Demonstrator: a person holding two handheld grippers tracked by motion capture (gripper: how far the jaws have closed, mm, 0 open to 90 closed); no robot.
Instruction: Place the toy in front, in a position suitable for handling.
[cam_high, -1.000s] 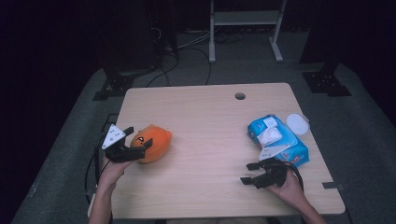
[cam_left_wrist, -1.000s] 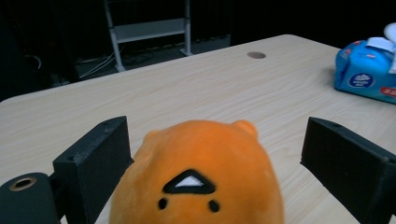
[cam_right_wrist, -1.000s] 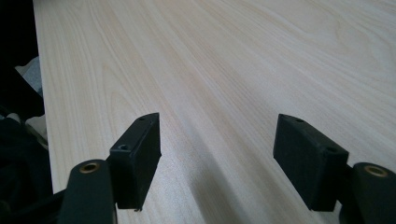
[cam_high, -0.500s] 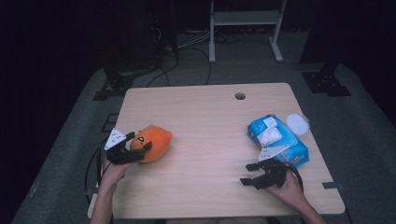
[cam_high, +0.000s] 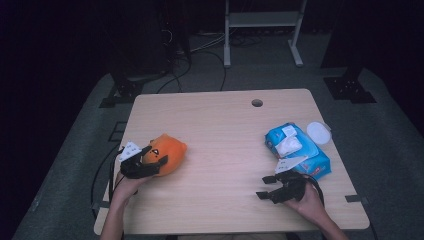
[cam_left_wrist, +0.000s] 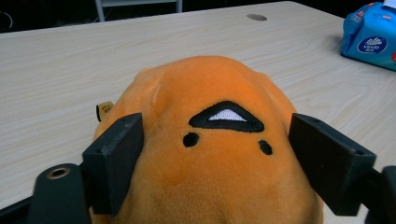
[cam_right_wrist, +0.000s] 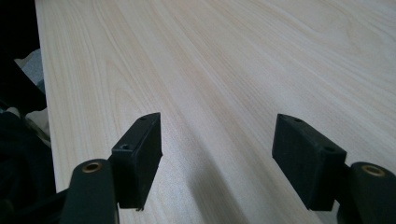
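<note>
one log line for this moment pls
left hand-held gripper: jaws just been closing around orange plush toy, both pads at its sides | right hand-held gripper: open, nothing between jaws, over table

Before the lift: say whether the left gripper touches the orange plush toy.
Touching. In the left gripper view the left gripper, just closing, has both pads against the sides of the orange plush toy.

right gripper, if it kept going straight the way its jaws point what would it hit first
Probably nothing but the bare table. The right gripper has open jaws with nothing between them, and only wood lies ahead in its own view. From above it points left across the table; the orange plush sits farther off, seemingly off that line.
</note>
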